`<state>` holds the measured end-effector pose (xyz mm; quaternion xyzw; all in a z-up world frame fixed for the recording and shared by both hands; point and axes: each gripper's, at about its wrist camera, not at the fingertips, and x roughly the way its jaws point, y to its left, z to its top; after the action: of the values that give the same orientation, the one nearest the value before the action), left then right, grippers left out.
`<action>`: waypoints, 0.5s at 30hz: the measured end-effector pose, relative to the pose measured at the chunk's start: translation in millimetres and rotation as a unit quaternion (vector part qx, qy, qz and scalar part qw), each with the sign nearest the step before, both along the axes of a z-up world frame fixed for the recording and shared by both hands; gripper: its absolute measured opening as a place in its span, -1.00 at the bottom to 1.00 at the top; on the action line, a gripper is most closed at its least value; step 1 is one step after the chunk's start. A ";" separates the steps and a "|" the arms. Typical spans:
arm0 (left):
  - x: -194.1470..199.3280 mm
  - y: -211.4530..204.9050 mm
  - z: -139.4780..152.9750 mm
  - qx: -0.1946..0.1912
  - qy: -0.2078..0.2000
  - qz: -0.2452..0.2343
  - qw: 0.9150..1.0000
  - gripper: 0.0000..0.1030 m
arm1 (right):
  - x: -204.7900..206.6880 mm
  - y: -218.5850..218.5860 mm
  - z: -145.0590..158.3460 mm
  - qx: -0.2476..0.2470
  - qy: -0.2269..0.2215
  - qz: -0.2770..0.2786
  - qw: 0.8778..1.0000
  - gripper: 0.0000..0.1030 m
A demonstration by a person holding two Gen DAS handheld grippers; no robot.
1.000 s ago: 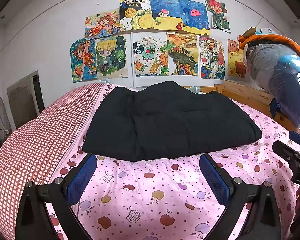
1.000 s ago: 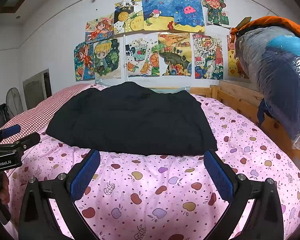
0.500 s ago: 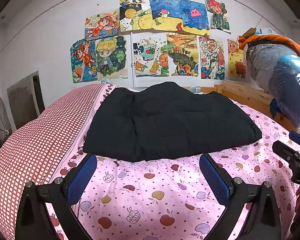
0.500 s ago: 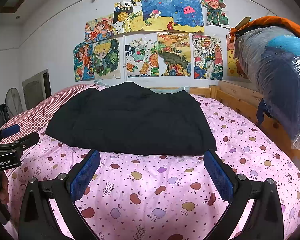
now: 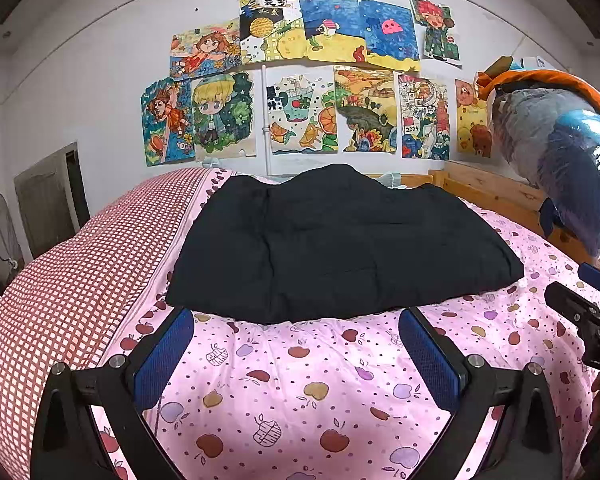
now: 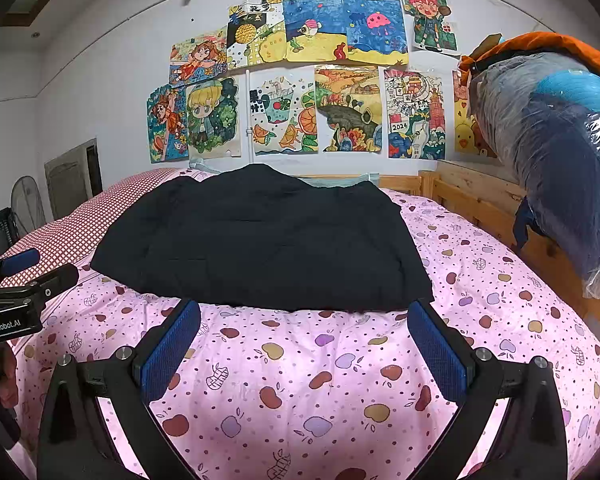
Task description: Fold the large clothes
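A large black garment lies folded into a flat rectangle on the pink apple-print bed cover; it also shows in the right wrist view. My left gripper is open and empty, hovering just short of the garment's near edge. My right gripper is open and empty, also just short of the near edge. Each gripper shows at the side of the other's view: the right one, the left one.
A red-checked cover lies on the bed's left side. A wooden bed rail runs along the right, with a plastic-wrapped bundle hanging over it. Drawings cover the wall behind. A fan stands far left.
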<state>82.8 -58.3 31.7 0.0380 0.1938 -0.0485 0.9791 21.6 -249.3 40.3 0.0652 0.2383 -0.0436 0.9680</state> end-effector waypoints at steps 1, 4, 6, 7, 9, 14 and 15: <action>0.1 0.0 -0.1 0.000 0.000 0.000 1.000 1.00 | 0.1 -0.1 -0.1 0.000 0.000 0.000 1.000 0.97; 0.1 -0.1 0.2 0.002 -0.001 0.000 1.000 1.00 | 0.0 0.5 0.0 -0.001 0.000 0.000 1.000 0.97; 0.1 -0.1 0.3 0.000 -0.001 0.000 1.000 1.00 | 0.1 0.2 -0.1 0.000 0.000 0.000 1.000 0.97; 0.3 0.2 0.2 0.000 -0.001 0.000 1.000 1.00 | 0.0 0.5 0.0 0.000 0.000 0.000 1.000 0.97; -0.1 -0.3 0.2 0.001 -0.001 0.000 1.000 1.00 | 0.2 0.6 0.0 0.000 0.000 -0.001 1.000 0.97; 0.0 0.0 0.3 0.000 -0.001 0.000 1.000 1.00 | -0.1 1.0 0.0 -0.001 0.000 -0.001 1.000 0.97; -0.1 -0.2 0.2 0.000 -0.001 0.000 1.000 1.00 | 0.0 0.7 -0.1 0.000 0.000 0.000 1.000 0.97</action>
<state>82.7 -58.5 31.9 0.0382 0.1928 -0.0484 0.9793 21.6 -248.6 40.2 0.0649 0.2384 -0.0442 0.9680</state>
